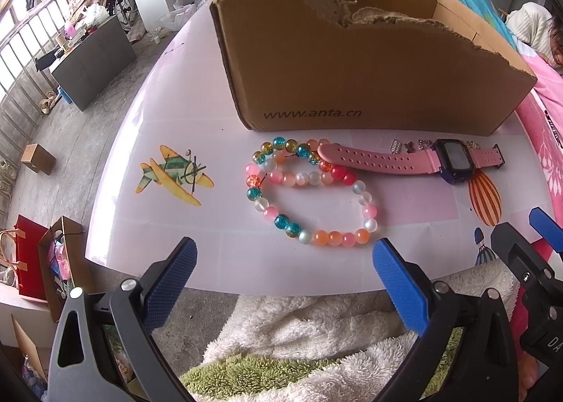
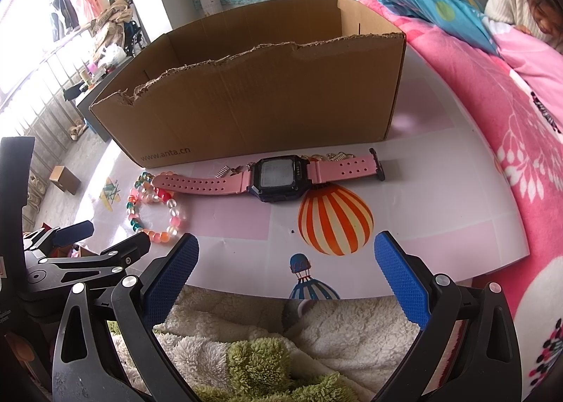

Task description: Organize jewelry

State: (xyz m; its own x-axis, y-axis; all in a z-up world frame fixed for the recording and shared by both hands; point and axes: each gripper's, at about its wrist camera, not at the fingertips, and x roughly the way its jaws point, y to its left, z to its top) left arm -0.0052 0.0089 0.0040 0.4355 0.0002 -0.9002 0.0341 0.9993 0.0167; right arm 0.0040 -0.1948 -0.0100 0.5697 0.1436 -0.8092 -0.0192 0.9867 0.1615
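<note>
I judge nothing is picked yet; left tool point(image 1: 285, 278) and right tool point(image 2: 286, 275) both gape empty; next, close on the bead bracelets point(image 1: 309, 190) mid-frame, then the cardboard box point(image 1: 369, 78) above.

Each hand-held gripper point(image 1: 285, 273) has black arms, blue textured pads point(image 2: 399, 277) (silver screws)

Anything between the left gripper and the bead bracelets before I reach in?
Nothing visible. The left gripper is open at the table edge, and the bracelets lie straight ahead on bare tabletop. Only the watch strap overlaps their far side.
</note>
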